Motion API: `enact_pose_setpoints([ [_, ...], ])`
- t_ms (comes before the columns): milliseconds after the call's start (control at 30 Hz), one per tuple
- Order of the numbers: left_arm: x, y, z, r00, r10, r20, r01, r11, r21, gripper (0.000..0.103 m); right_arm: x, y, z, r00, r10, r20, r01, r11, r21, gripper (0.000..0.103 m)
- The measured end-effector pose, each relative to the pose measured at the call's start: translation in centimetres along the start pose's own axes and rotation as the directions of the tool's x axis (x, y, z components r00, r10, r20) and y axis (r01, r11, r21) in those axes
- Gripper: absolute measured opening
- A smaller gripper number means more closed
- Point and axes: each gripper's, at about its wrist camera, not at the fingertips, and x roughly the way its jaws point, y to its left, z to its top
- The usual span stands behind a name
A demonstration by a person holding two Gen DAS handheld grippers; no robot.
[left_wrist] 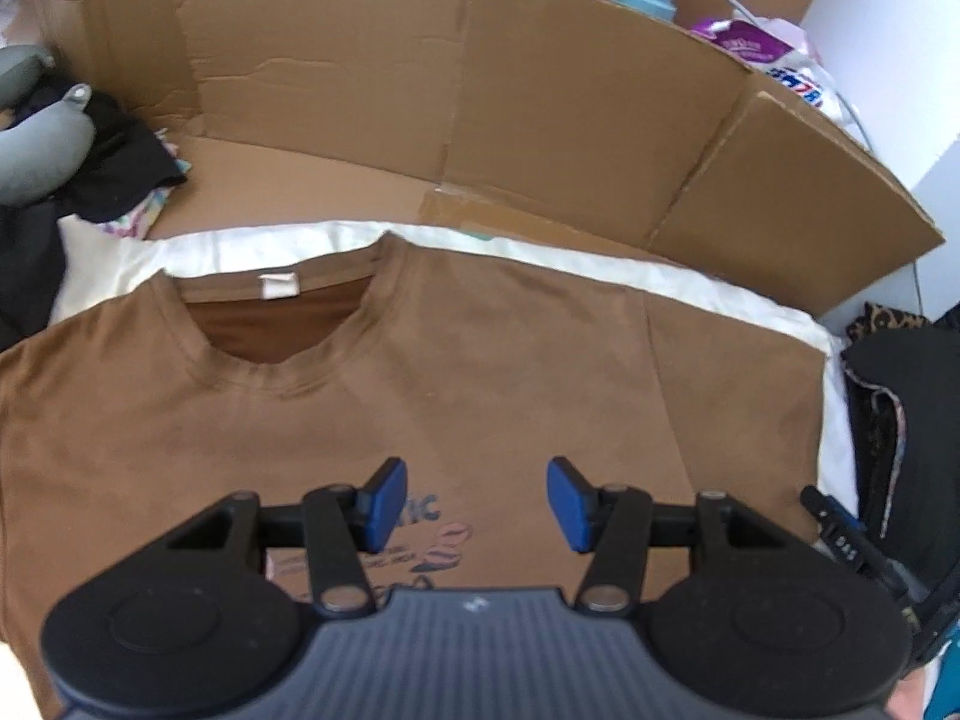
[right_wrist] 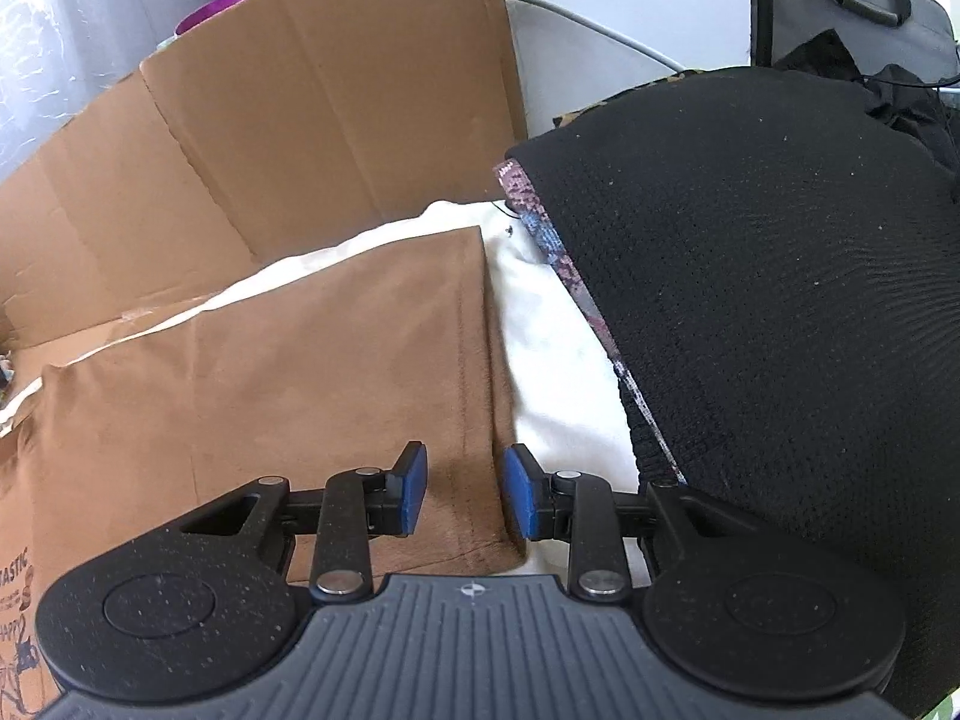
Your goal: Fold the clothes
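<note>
Both tools gape empty over the brown T-shirt (left_wrist: 480,372): left tool (left_wrist: 477,504) mid-chest, right tool (right_wrist: 465,492) above its sleeve hem

cardboard wall (left_wrist: 456,78) behind, black pile (right_wrist: 780,300) right

left gripper (left_wrist: 477,504) | right gripper (right_wrist: 465,492) | black linkages | blue jaws | silver pivots

I see a brown T-shirt (left_wrist: 480,372) spread flat, front side up, on white bedding, collar at the far side with a white neck label showing. Its right sleeve lies smooth; a dark blue printed graphic sits near the chest.
</note>
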Motion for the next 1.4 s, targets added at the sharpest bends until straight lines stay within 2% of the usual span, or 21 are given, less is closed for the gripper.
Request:
enact_pose_setpoints([
  [67, 0.3, -0.5, 0.2, 1.000, -0.004, -0.006, 0.004, 1.000, 0.021, 0.055, 0.3, -0.2, 0.1, 1.000, 0.011, -0.007, -0.011, 1.000, 0.012, 0.035],
  [100, 0.4, -0.7, 0.3, 1.000, -0.006, -0.009, 0.006, 1.000, 0.030, 0.055, 0.3, -0.2, 0.2, 1.000, 0.012, -0.009, -0.012, 1.000, 0.013, 0.028],
  [133, 0.6, -0.9, 0.4, 1.000, -0.007, -0.011, 0.008, 0.999, 0.040, 0.055, 0.3, -0.3, 0.2, 1.000, 0.013, -0.014, -0.013, 1.000, 0.013, 0.025],
  [367, 1.4, -2.4, 0.3, 0.999, -0.030, -0.030, 0.032, 0.997, 0.071, 0.055, 0.3, -0.4, 0.4, 0.999, 0.028, -0.039, -0.028, 1.000, 0.010, 0.016],
  [533, 2.3, -3.8, 0.1, 0.998, -0.040, -0.044, 0.045, 0.992, 0.122, 0.055, 0.3, -0.6, 0.6, 0.999, 0.040, -0.033, -0.040, 0.999, 0.002, 0.001],
  [900, 4.8, -7.0, -0.6, 0.995, -0.060, -0.077, 0.074, 0.977, 0.198, 0.053, 0.5, -1.4, 0.6, 1.000, 0.012, -0.028, -0.012, 1.000, 0.004, 0.000],
  [1000, 6.7, -8.6, -1.2, 0.992, -0.082, -0.100, 0.103, 0.969, 0.223, 0.046, 0.9, -1.7, 0.4, 0.999, -0.002, -0.038, 0.003, 1.000, 0.014, 0.000],
  [1067, 8.2, -9.8, -1.7, 0.988, -0.098, -0.117, 0.123, 0.963, 0.239, 0.032, 1.3, -1.7, 0.2, 0.999, -0.015, -0.036, 0.015, 1.000, -0.005, 0.000],
  [1100, 8.9, -10.4, -2.0, 0.987, -0.105, -0.125, 0.134, 0.960, 0.247, 0.029, 1.4, -1.6, 0.1, 0.999, -0.018, -0.035, 0.018, 1.000, -0.014, 0.000],
  [1167, 10.1, -11.3, -2.5, 0.983, -0.110, -0.148, 0.147, 0.951, 0.271, 0.011, 1.5, -1.7, 0.0, 0.999, -0.020, -0.030, 0.019, 0.999, -0.027, 0.000],
  [1300, 11.1, -12.4, -3.5, 0.977, -0.124, -0.176, 0.173, 0.937, 0.304, 0.008, 1.7, -1.8, 0.0, 1.000, -0.019, -0.024, 0.018, 0.999, -0.037, 0.000],
  [1400, 11.2, -12.7, -3.9, 0.973, -0.144, -0.180, 0.193, 0.936, 0.295, 0.007, 1.9, -1.9, 0.1, 1.000, -0.020, -0.023, 0.019, 0.999, -0.040, 0.000],
])
